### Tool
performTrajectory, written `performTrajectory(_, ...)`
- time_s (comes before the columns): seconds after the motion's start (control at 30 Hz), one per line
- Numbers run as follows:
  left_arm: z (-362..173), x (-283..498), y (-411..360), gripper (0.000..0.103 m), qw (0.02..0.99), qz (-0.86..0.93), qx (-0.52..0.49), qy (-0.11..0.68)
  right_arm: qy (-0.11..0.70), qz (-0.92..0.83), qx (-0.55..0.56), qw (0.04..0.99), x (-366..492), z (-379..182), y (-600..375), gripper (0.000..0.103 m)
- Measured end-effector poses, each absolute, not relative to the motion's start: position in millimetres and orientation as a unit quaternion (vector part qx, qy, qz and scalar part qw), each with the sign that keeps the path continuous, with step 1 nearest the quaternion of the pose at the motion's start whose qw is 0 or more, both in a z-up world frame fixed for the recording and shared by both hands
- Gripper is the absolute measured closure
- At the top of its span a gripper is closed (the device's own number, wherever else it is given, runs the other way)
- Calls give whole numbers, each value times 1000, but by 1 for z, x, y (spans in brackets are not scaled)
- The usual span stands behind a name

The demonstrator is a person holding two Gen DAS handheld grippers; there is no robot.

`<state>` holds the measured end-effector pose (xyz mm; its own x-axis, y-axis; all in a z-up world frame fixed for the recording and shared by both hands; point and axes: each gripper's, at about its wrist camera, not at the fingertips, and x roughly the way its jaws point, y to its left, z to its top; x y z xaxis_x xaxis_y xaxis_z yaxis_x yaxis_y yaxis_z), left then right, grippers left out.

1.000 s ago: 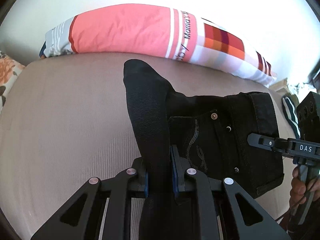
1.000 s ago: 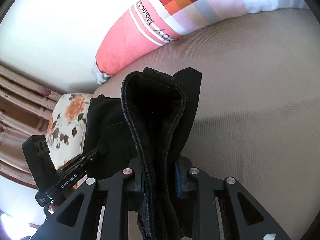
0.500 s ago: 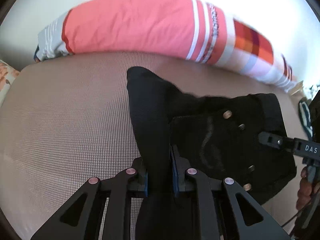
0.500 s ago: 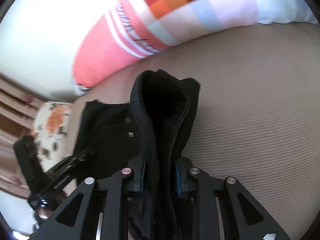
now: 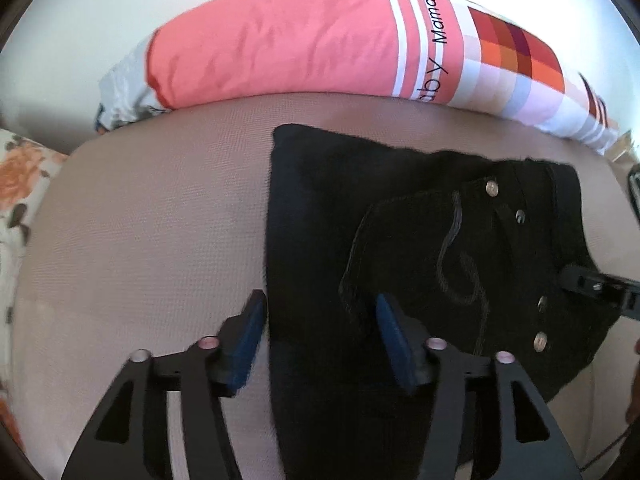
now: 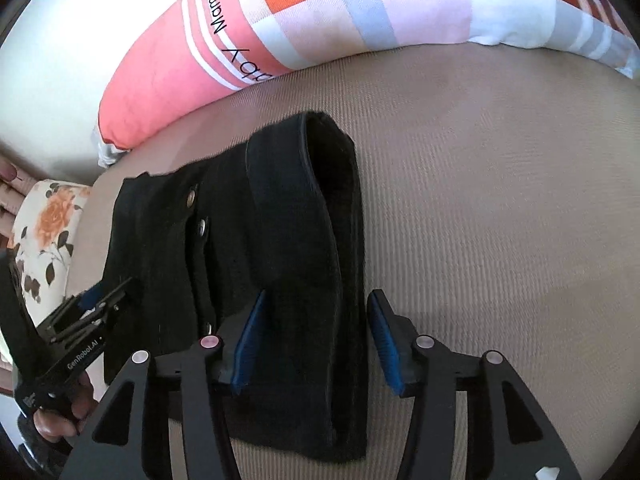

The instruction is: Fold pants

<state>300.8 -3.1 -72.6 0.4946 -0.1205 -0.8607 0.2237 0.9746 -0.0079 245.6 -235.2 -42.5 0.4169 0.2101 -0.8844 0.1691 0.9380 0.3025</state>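
Black pants (image 5: 400,248) lie folded on the beige bed, back pocket stitching and metal rivets facing up. My left gripper (image 5: 320,312) hovers over their left folded edge; its jaws are opening, the blue pads apart from the cloth that lies between them. In the right wrist view the pants (image 6: 248,264) end in the waistband fold (image 6: 332,200). My right gripper (image 6: 316,320) is also opening, its pads clear of the waistband edge between them. The other gripper's tip shows at the right edge (image 5: 600,288) and at the lower left (image 6: 92,312), held by a hand.
A long pink, striped and checked pillow (image 5: 320,44) lies along the wall behind the pants. A floral cushion (image 6: 48,232) sits at the left end of the bed. Beige mattress (image 6: 500,220) stretches out to the right of the pants.
Both grippers have opened and let go of the pants. The lifted folds have dropped flat onto the bed, and both grippers have sunk lower toward it.
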Motion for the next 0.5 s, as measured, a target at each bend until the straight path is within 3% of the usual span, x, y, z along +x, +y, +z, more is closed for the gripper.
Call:
performTrajectory(0.13,-58,268,1,37,868,-92,65,483,522,6,170,836,213,-29,-234,46)
performTrajectory(0.27,-42,234,7,30,875,-92,67,470,503,-11,153,851,180,-13,-225,44)
performTrajectory(0.5,-14,173,15,28,890,-73,66,446,487,-31,89,868,124,5,-196,37)
